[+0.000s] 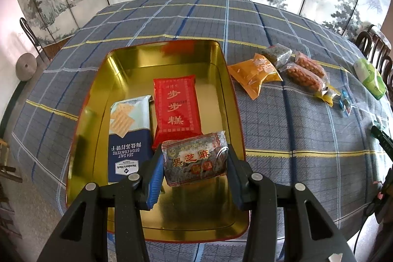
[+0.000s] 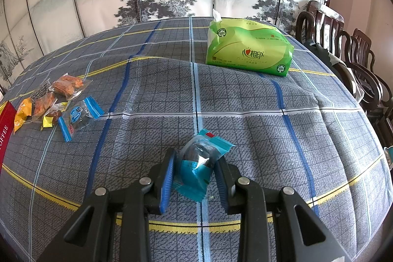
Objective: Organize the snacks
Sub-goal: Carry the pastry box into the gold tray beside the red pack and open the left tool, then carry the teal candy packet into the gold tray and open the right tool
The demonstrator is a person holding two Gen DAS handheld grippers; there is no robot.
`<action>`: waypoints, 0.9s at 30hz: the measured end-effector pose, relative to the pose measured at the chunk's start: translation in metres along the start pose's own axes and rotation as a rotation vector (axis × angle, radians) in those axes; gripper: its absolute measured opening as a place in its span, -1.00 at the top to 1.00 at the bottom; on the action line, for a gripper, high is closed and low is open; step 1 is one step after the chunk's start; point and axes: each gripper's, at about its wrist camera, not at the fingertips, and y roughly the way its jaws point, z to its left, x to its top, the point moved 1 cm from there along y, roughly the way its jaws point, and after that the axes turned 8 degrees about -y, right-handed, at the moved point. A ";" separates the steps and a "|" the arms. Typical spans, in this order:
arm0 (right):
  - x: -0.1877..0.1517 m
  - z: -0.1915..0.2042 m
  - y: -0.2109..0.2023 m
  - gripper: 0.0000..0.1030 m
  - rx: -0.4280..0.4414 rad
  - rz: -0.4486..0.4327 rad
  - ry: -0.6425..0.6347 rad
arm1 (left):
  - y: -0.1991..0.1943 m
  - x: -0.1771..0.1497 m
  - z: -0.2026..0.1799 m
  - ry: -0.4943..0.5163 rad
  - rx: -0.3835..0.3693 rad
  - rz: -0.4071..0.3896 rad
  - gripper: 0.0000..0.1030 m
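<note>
We hold the left gripper over the open gold tin, its fingers pinching a dark sesame snack pack by its two sides, so the pack hangs above the near end of the tin floor. Inside the tin a blue-and-white soda cracker pack lies along the left, and a red cake pack lies just beside it in the middle — the two nearly touch at their far ends. To the right of the tin, on the grey plaid tablecloth, an orange packet and several clear-wrapped snacks lie in a loose cluster. Our right gripper sits low over the cloth well apart from that cluster, its fingers closed on a small blue-wrapped candy, whose crimped end sticks out past the tips. Another blue-wrapped candy lies at the near edge of the cluster in the right wrist view. A green tissue pack rests farther back on the table — wooden chairs stand along the right side.
</note>
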 end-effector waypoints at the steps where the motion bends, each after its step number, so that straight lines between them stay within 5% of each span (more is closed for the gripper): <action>1: 0.000 0.000 0.000 0.40 0.000 0.000 0.000 | 0.001 0.000 0.001 -0.002 0.000 0.003 0.18; 10: 0.000 0.000 0.000 0.40 0.000 0.000 0.000 | 0.004 0.000 0.005 -0.018 0.005 0.013 0.12; 17: 0.000 0.000 0.000 0.40 -0.001 0.000 0.000 | -0.010 0.001 0.004 0.008 0.032 -0.061 -0.36; 27: 0.001 0.000 -0.001 0.40 -0.007 -0.004 -0.005 | -0.019 0.000 0.007 0.028 0.053 -0.082 -0.38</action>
